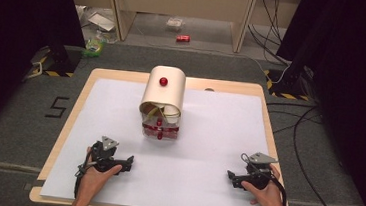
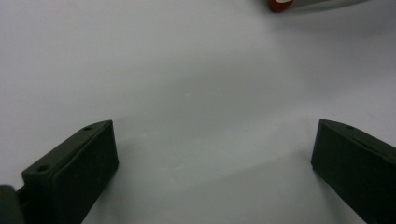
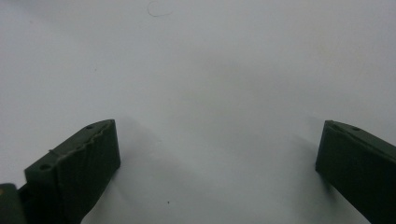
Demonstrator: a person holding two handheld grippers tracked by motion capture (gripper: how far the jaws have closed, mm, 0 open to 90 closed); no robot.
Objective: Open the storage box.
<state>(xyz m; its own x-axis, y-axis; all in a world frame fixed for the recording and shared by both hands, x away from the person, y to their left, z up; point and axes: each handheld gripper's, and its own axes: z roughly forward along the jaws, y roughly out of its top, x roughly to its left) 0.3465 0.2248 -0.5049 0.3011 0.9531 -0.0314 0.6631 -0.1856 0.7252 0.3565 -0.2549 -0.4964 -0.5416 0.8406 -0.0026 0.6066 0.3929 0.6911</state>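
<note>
Evidently nothing begun: left gripper (image 1: 126, 164) and right gripper (image 1: 231, 177) rest on the white sheet (image 1: 218, 136), jaws spread, empty; bread-bin box (image 1: 162, 102) untouched, well apart.

Two handheld grippers, the left gripper (image 1: 126, 164) and the right gripper (image 1: 231, 178), are counted on one white sheet (image 1: 218, 136) laid over one wooden table (image 1: 265, 110), along with one rounded box (image 1: 163, 104) on which one red knob (image 1: 163, 81) is fixed on top.
</note>
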